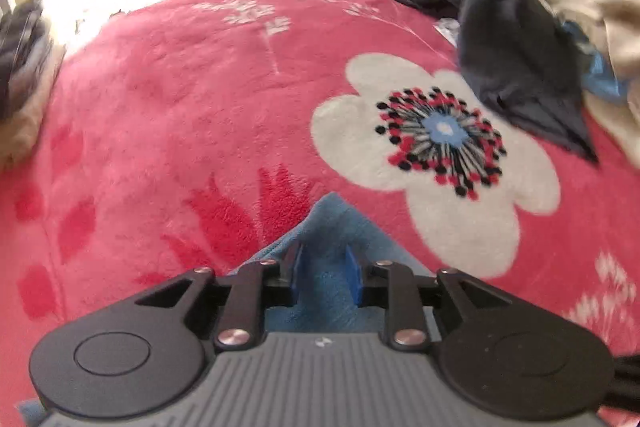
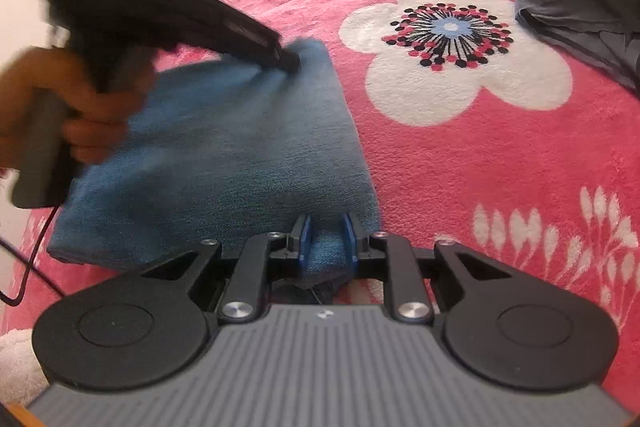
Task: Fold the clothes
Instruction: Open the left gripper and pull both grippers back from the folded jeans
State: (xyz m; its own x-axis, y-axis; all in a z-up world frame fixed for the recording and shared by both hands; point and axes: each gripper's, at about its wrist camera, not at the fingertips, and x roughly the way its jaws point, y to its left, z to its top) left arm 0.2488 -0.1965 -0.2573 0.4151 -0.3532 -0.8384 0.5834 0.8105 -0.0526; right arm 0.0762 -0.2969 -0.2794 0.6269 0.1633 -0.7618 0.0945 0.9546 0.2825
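**Blue garment held at two points on the bed, fold part made**

We take the large white flower (image 2: 456, 55) printed on the pink blanket (image 2: 460, 187) as our landmark. The blue denim-like garment (image 2: 240, 155) lies on the bed, just left of that flower in the right wrist view, as a rough rectangle whose long axis runs from the near edge away toward the top of the picture.

The right tool (image 2: 326, 239) stands at the garment's near right corner, jaws narrowly apart, with a pinch of blue cloth pressed between the blue pads (image 2: 306, 239). We judge it a firm hold.

The left tool (image 2: 288, 61), carried in a hand (image 2: 92, 115), sits at the far corner, the one nearest the flower. In its own view the left tool (image 1: 326, 275) has blue cloth lying between its jaws, but the pads stand slightly off it; we read this as a loosened grip, not a clamp.

A dark garment (image 1: 516, 67) lies beyond the flower, well apart from the blue one.

The next fold, in our judgement, turns on that long axis, with the far corner to come toward the near edge; the left tool is nearer that corner.

No brand, label or legible writing is found.
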